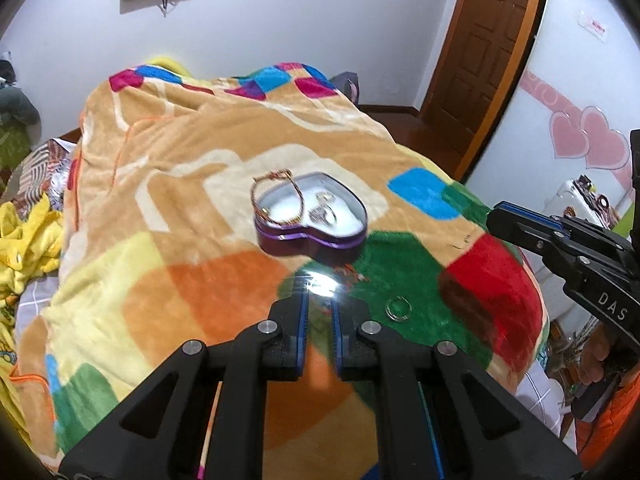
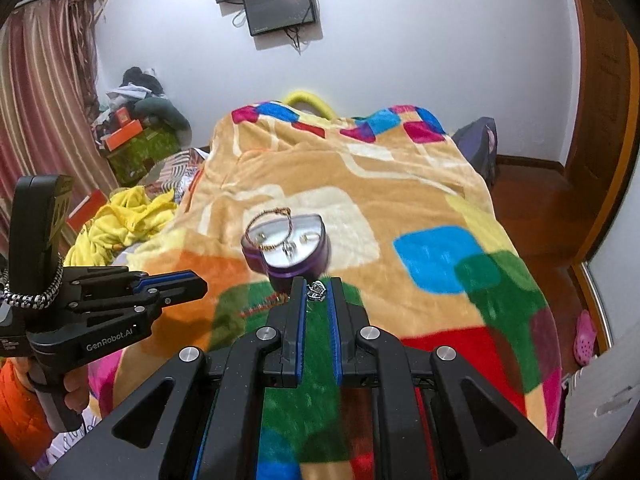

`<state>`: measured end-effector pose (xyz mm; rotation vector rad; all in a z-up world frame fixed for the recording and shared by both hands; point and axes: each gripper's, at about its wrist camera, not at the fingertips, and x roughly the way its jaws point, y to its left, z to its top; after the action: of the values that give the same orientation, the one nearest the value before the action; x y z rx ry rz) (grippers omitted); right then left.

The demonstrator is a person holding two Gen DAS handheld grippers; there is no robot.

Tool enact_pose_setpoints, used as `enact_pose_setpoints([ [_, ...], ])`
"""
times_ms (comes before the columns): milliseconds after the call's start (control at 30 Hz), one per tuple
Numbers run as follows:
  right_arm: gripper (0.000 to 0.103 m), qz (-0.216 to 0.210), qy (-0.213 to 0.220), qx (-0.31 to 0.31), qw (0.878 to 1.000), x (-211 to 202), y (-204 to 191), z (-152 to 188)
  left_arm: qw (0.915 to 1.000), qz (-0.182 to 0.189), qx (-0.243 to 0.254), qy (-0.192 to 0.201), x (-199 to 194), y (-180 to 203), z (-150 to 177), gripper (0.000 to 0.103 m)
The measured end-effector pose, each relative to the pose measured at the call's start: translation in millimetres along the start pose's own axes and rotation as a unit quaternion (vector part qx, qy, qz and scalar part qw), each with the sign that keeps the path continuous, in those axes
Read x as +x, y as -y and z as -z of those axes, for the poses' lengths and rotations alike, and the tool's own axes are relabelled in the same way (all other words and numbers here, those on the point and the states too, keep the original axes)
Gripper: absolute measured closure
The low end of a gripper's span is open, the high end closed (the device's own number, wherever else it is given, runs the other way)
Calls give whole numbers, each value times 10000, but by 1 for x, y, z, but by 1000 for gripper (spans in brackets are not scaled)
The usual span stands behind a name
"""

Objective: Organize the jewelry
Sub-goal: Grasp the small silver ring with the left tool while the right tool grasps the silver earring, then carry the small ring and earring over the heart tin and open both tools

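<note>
A purple heart-shaped tin (image 1: 304, 245) (image 2: 256, 261) lies open on the colourful blanket. Silver rings (image 1: 324, 213) rest on its white lining, and a braided bracelet (image 1: 276, 200) (image 2: 269, 227) drapes over its rim. My left gripper (image 1: 320, 300) (image 2: 203, 285) hovers just in front of the tin with its fingers close together; a bright glint hides its tips. My right gripper (image 2: 316, 286) (image 1: 493, 217) is shut on a small silver ornament (image 2: 318, 292) right before the tin. A loose silver ring (image 1: 398, 308) and a red cord (image 2: 264, 305) lie on the green patch.
The blanket (image 2: 400, 184) covers a bed that falls off to a wooden floor (image 2: 532, 200) on the right. Yellow cloth (image 2: 120, 216) and boxes are piled at the left. A person's hand in an orange sleeve (image 2: 16, 400) holds the left gripper's handle.
</note>
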<state>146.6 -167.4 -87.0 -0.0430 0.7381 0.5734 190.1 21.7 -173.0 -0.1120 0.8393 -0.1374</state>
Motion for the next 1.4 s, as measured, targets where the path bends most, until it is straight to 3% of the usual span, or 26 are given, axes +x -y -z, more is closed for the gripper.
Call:
enact_pose_setpoints([
  [733,94,-244,67,-358,9990,42,-19,-33,9994,-69,-56,323,18,-24,-40,94],
  [1400,94,-317,-360,-193,9987,95,-1,-44,10000,30,-23,-5,78,-33,-58,94],
])
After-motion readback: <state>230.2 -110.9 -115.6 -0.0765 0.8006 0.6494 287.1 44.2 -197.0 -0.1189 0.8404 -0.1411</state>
